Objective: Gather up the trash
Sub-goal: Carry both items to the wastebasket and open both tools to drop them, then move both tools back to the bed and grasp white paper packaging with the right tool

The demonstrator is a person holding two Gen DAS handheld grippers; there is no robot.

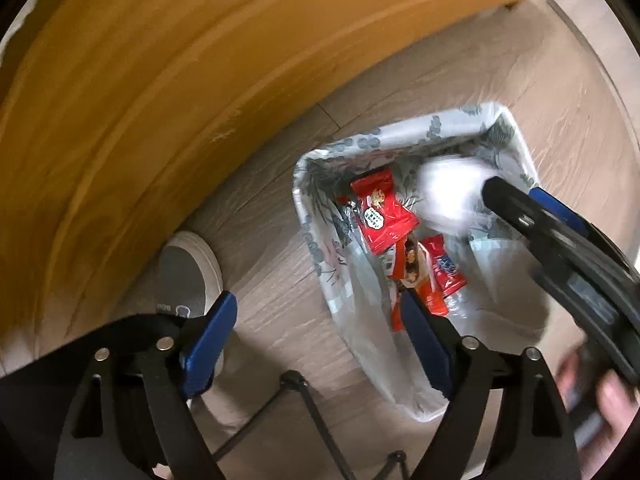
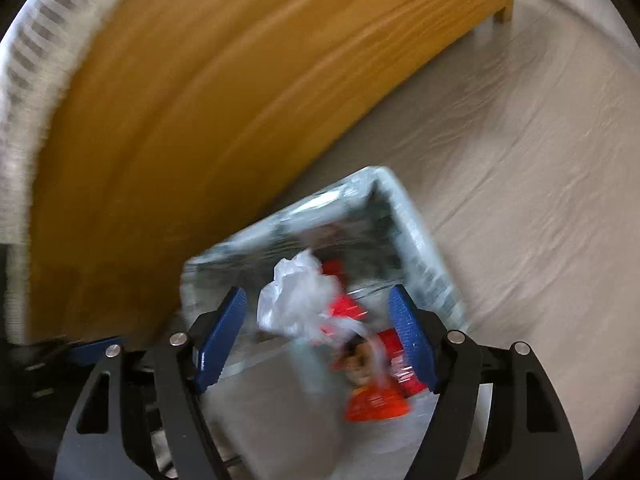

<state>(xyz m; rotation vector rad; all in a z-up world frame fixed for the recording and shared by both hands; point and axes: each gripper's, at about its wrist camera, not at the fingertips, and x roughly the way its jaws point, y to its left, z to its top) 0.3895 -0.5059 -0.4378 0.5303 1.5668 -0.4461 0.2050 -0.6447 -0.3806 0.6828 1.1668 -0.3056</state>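
Note:
A bin (image 1: 520, 136) lined with a leaf-patterned bag stands on the floor below both grippers. Red snack wrappers (image 1: 384, 212) lie inside it. My left gripper (image 1: 320, 336) points straight down at the bin's near-left side, open, with nothing between its blue pads. My right gripper (image 1: 516, 192) reaches over the bin from the right, beside a blurred white wad (image 1: 448, 196). In the right wrist view that crumpled clear plastic (image 2: 296, 300) hangs loose between the wide fingers of the right gripper (image 2: 318, 340), touching neither pad, above the bin (image 2: 420, 240) and the red wrappers (image 2: 376, 400).
A tall orange-brown wooden furniture side (image 1: 160, 80) runs along the far-left side of the bin. A grey shoe (image 1: 188, 268) stands on the wood-look floor (image 1: 480, 60) left of the bin. A hand (image 1: 612, 400) holds the right gripper. A black wire frame (image 1: 296, 384) shows below.

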